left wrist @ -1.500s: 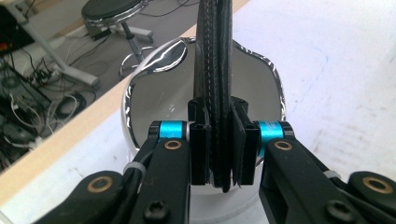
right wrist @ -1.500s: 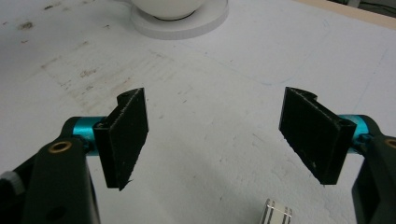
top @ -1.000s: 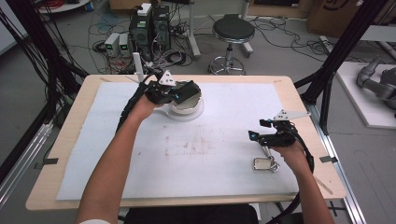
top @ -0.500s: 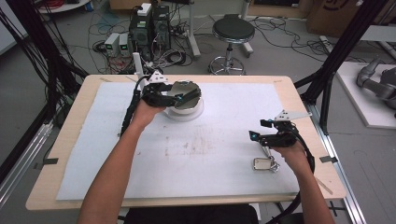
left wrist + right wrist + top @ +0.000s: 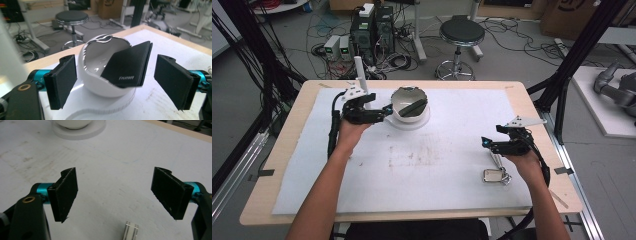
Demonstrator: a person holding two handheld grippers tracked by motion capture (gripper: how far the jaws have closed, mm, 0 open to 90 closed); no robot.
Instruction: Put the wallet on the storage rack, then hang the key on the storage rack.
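left hand-held gripper – level, just left of white bowl, jaws just opened, nothing between | bowl – far-centre bench, black wallet leaning inside | right hand-held gripper – spread, empty, near right

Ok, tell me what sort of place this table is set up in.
Most likely a robotics lab or workshop. Computer towers and tangled cables sit on the floor behind the table, a round work stool stands nearby, and black frame struts flank the bench.
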